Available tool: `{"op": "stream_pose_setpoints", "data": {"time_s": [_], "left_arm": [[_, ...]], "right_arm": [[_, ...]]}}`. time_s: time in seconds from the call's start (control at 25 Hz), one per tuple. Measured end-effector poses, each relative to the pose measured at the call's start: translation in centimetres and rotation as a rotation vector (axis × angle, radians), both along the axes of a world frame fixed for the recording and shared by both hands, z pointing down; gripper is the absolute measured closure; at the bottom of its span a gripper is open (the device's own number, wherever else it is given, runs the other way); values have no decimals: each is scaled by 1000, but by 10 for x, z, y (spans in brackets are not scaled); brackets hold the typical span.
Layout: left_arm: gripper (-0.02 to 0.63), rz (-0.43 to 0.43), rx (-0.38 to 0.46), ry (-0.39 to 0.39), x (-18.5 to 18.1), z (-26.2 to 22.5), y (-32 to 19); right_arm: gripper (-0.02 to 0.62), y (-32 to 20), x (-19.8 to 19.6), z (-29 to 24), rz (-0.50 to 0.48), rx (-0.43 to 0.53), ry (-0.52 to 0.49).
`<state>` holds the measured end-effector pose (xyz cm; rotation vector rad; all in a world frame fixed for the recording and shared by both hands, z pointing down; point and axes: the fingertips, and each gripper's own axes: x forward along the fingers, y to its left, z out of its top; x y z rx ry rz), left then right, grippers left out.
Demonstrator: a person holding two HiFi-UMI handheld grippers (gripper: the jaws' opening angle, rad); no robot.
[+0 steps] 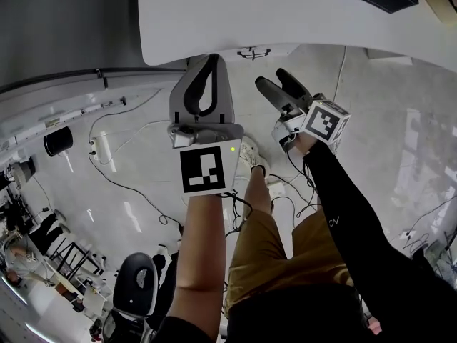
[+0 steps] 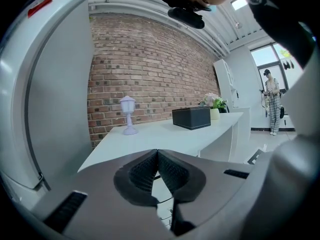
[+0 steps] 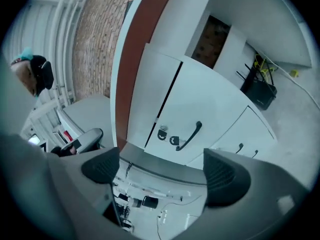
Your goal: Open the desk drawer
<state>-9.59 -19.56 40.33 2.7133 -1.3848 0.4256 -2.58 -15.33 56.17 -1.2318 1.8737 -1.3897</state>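
Observation:
The white desk (image 1: 285, 20) runs across the top of the head view, with both grippers held in the air below its edge. My left gripper (image 1: 213, 58) is shut, its tips touching with nothing between them, and it points at the desk top (image 2: 165, 134). To its right, my right gripper (image 1: 270, 77) is open and empty. Between its spread jaws (image 3: 162, 171) the right gripper view shows a white cabinet front with a black curved handle (image 3: 190, 135) and a lock (image 3: 162, 133). Smaller drawer fronts with little handles (image 3: 240, 147) sit beside it. All fronts look closed.
On the desk stand a small lamp (image 2: 128, 115), a black box (image 2: 191, 117) and a potted plant (image 2: 214, 104). Cables (image 1: 121, 184) and a power strip (image 1: 100, 148) lie on the floor. An office chair (image 1: 136, 284) stands at lower left. A person (image 2: 272, 104) stands far off.

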Motion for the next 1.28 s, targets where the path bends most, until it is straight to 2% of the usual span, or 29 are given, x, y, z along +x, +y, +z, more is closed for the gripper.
{"op": "stream_pose_setpoints", "data": {"time_s": [0.12,0.24,0.36,0.6,0.92,1.24,1.28], "left_arm": [[597,-6,-6,8,-2,8,-1],[597,-22,-19,13,-7,12,-4],[597,-28,-23,20,-8,16,-1],[597,-31,-37,25,-10,25,2],[597,-23,-39,7,-9,35,2],[597,-48,-76,34,-14,46,2],[597,-47,-77,31,-15,47,1]], "right_arm": [[61,-5,11,9,74,-24,-51],[63,-18,15,9,141,-22,-156],[192,-23,18,8,171,-3,-223],[193,-29,21,23,236,-21,-316],[195,-39,26,49,292,-51,-388],[196,-53,26,59,312,-52,-407],[229,-54,26,61,316,-54,-407]]}}
